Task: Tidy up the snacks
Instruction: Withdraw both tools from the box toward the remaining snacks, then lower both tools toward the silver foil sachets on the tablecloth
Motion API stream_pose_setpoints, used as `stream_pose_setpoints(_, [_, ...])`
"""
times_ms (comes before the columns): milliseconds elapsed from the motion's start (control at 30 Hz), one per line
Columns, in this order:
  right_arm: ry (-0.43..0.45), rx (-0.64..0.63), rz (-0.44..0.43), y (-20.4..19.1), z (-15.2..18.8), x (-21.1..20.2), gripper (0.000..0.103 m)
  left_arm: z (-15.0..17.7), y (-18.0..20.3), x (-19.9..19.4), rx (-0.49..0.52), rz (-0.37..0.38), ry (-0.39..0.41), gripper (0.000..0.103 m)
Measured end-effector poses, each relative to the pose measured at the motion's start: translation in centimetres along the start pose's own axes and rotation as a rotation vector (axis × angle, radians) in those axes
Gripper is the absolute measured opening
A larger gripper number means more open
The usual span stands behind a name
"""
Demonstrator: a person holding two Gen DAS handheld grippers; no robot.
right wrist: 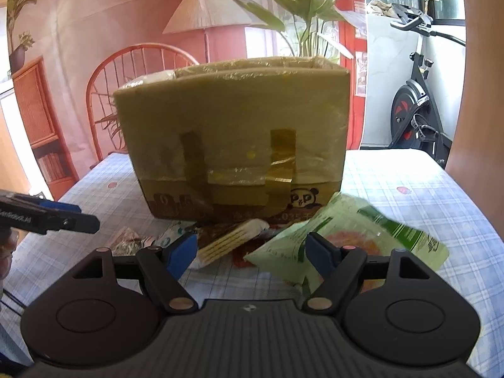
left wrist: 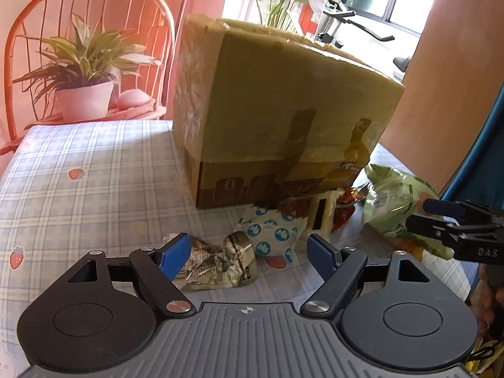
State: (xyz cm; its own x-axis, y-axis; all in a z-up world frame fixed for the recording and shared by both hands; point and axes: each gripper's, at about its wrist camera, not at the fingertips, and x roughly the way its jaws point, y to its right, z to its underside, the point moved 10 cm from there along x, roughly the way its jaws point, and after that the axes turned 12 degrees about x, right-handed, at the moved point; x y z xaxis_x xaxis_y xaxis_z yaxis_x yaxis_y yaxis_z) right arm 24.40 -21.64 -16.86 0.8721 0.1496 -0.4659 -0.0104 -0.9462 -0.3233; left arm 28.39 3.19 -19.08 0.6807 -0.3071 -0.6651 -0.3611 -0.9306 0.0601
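Note:
A taped cardboard box (left wrist: 283, 107) (right wrist: 236, 132) stands on the checked tablecloth, with snacks heaped at its foot. My left gripper (left wrist: 249, 252) is open just above a crumpled foil packet (left wrist: 217, 261); a white pouch with blue dots (left wrist: 271, 230) lies just beyond. A pale green bag (right wrist: 346, 239) (left wrist: 393, 201) lies to the right, and my right gripper (right wrist: 250, 255) is open with its right finger over the bag's left end. A wafer pack (right wrist: 230, 242) lies by its left finger. Nothing is gripped.
The tablecloth (left wrist: 78, 189) covers the table. A red wicker chair (left wrist: 88, 31) with a potted plant (left wrist: 85, 72) stands behind on the left. An exercise bike (right wrist: 419, 100) stands at the back right, and a lamp (right wrist: 208, 9) behind the box.

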Motion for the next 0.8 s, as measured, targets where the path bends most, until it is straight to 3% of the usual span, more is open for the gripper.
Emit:
stream_pose_setpoints(433, [-0.107,0.05,-0.054,-2.3,4.5,2.4,0.079,2.3,-2.4,2.1,-0.055,-0.033,-0.074,0.083])
stream_pose_setpoints(800, [-0.14,0.102,0.05,0.0,7.0,1.7,0.079,3.2,-2.1,2.6,-0.078,0.0,-0.086,0.083])
